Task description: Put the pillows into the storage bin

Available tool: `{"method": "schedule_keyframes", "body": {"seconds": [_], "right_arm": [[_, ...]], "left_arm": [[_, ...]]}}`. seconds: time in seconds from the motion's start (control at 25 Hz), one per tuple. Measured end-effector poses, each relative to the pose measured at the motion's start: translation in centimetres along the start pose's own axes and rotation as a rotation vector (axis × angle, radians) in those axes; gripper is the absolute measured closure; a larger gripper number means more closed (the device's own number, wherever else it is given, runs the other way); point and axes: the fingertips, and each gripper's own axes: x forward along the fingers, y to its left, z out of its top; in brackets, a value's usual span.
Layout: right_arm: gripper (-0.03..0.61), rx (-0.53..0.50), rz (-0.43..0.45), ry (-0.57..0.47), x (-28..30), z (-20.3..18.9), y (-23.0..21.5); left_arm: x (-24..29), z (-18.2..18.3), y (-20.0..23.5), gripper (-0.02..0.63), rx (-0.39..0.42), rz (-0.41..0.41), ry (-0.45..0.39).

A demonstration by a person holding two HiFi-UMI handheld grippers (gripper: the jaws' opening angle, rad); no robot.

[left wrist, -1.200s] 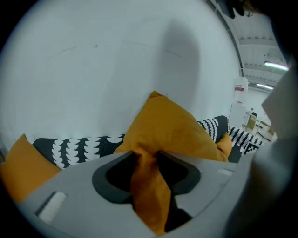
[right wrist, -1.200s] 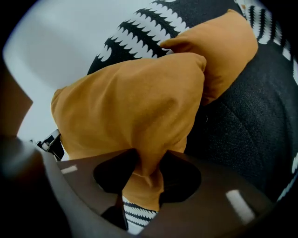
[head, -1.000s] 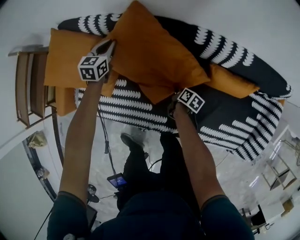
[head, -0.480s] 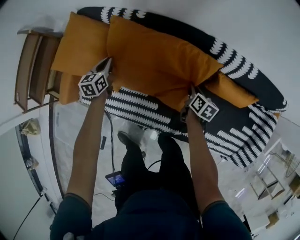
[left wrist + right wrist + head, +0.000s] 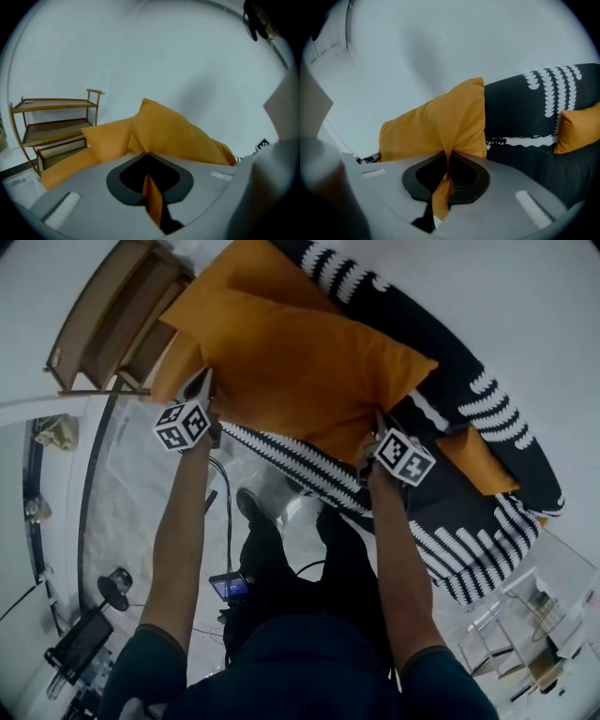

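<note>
A large orange pillow [image 5: 300,371] hangs stretched between my two grippers above a black sofa with white pattern [image 5: 487,512]. My left gripper [image 5: 206,379] is shut on the pillow's left corner, and orange fabric shows pinched between its jaws [image 5: 148,153]. At the pillow's near right corner my right gripper [image 5: 380,420] is shut too, with fabric bunched in its jaws [image 5: 449,154]. A second orange pillow [image 5: 239,268] lies behind the held one. On the sofa to the right rests a third orange pillow [image 5: 478,460].
A wooden shelf rack [image 5: 112,315] stands at the upper left, beside the sofa's end. On the glossy floor below are a cable [image 5: 225,521], a small lit screen [image 5: 232,587] and a dark stand [image 5: 117,589]. The person's legs are between my arms.
The pillow has come up off the sofa and now hangs level between both grippers. Both hands have swung left toward the wooden shelf, and the right hand has risen.
</note>
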Motion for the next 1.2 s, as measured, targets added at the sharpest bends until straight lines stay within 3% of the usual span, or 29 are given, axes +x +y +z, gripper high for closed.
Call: {"method": "schedule_keyframes", "body": {"seconds": [0.4, 0.72, 0.96, 1.2], "right_arm": [[0.555, -0.051, 0.112, 0.153, 4.1, -11.0, 17.1], [0.555, -0.037, 0.157, 0.309, 7.5, -24.5, 30.3], [0.555, 0.038, 0.147, 0.452, 9.2, -36.7, 37.7], [0.557, 0.122, 0.111, 0.564, 9.5, -46.9, 42.7]], "left_arm": [[-15.8, 0.3, 17.1, 0.609, -0.049, 0.195, -0.045], [-28.6, -0.8, 31.6, 0.607, -0.055, 0.367, -0.054], [-36.3, -2.9, 41.5, 0.609, -0.013, 0.469, 0.001], [-41.2, -5.3, 48.8, 0.607, 0.057, 0.513, 0.109]]}}
